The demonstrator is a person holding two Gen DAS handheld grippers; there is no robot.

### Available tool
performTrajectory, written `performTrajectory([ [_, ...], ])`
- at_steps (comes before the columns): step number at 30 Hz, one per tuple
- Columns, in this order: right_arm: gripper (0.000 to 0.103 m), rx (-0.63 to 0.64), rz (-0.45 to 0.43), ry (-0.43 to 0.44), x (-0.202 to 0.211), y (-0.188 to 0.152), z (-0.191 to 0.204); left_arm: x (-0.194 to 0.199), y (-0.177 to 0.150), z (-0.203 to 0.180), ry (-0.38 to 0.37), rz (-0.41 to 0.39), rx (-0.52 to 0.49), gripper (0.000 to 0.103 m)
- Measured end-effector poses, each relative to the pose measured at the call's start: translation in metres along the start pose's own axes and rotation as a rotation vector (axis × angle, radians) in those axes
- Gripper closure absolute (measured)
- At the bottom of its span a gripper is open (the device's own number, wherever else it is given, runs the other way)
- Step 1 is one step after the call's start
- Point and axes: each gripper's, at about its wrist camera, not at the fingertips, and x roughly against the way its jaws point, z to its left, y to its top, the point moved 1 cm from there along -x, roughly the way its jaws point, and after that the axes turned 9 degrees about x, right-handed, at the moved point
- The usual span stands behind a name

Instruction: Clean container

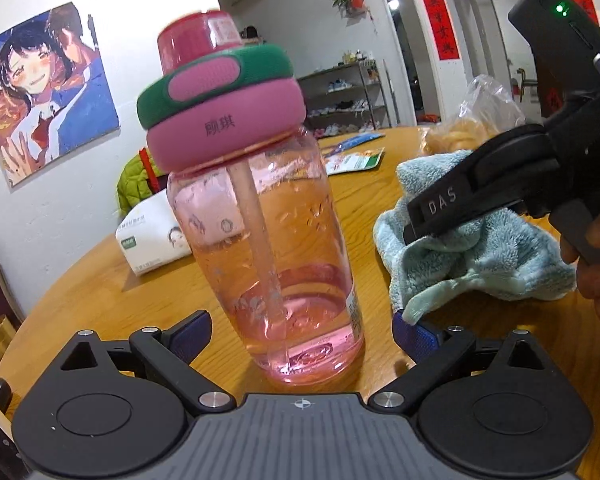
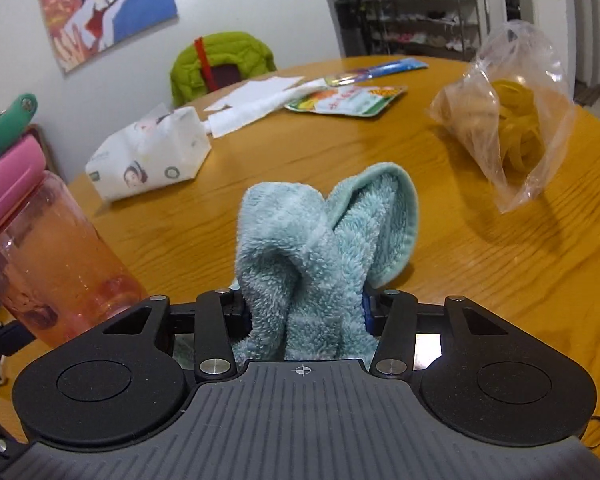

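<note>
Pale-blue fleecy cloth (image 2: pixel 316 264) sat clamped in your right gripper (image 2: pixel 306 312). Your left gripper (image 1: pixel 302 334) stood wide, empty, flanking the pink transparent plastic bottle (image 1: pixel 276 240) upright on the wooden table (image 2: pixel 460 264). Advised: steady bottle first, then wipe.

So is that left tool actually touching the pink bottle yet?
Apart. The left wrist view shows the left tool open, wooden table visible between each blue pad and the pink bottle standing between them.
</note>
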Motion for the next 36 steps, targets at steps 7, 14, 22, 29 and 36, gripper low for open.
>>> performTrajectory([
  [7, 0.004, -0.02, -0.193, 0.087, 0.026, 0.006, 0.005, 0.002, -0.001, 0.004, 0.006, 0.018, 0.024, 0.004],
  [14, 0.001, -0.119, -0.353, 0.147, 0.05, 0.009, -0.001, 0.009, -0.003, 0.009, 0.025, 0.066, 0.087, 0.001],
  [22, 0.0, -0.032, -0.248, 0.138, 0.073, 0.016, 0.026, 0.037, 0.006, 0.007, 0.029, 0.099, 0.147, 0.001],
  [29, 0.0, 0.032, -0.125, 0.017, 0.129, 0.016, 0.054, 0.08, 0.015, 0.013, -0.069, 0.114, 0.297, 0.001],
  [36, 0.0, 0.103, -0.047, 0.035, 0.195, 0.025, 0.06, 0.112, 0.03, 0.023, -0.103, 0.24, 0.462, 0.001],
])
